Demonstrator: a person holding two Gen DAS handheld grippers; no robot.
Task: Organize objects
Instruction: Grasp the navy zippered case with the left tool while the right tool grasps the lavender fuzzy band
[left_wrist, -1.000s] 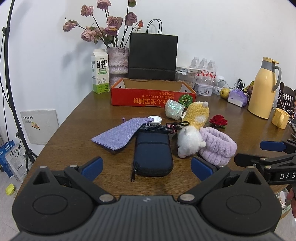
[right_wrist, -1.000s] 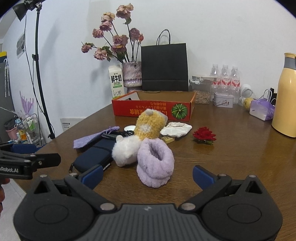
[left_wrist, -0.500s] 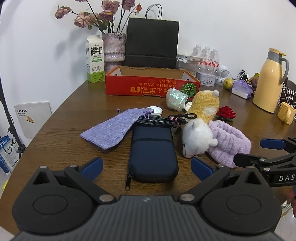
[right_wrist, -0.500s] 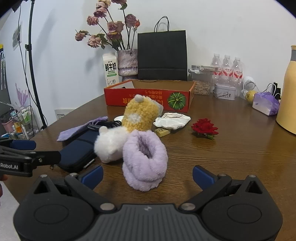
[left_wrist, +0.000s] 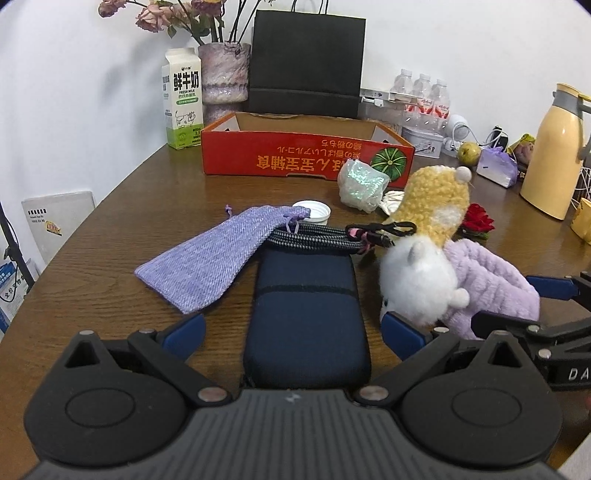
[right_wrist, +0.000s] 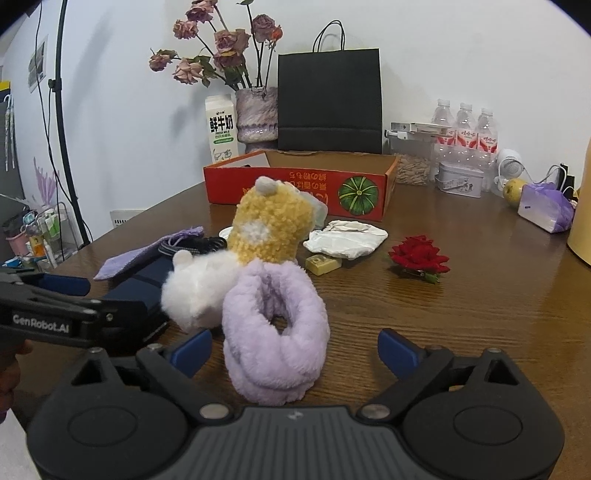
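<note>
My left gripper (left_wrist: 291, 328) is open, its blue pads on either side of the near end of a navy zip case (left_wrist: 306, 306) lying on the table. A lilac knit pouch (left_wrist: 218, 251) and a black cord (left_wrist: 317, 236) lie by the case's far end. My right gripper (right_wrist: 293, 349) is open around the near end of a fluffy lilac band (right_wrist: 277, 332). A white plush (right_wrist: 199, 288) and a yellow plush (right_wrist: 273, 225) lean against the band. An open red cardboard box (left_wrist: 306, 155) stands behind them.
A red fabric rose (right_wrist: 419, 254), a white crumpled cloth (right_wrist: 347, 238), a small yellow block (right_wrist: 323, 264) and an iridescent pouch (left_wrist: 362, 181) lie on the wooden table. A milk carton (left_wrist: 183, 99), flower vase, black bag, bottles and yellow flask (left_wrist: 554, 151) stand at the back.
Both grippers have moved forward and lower. The navy case now lies between my left pads and the lilac band between my right pads. Nothing on the table has shifted.
</note>
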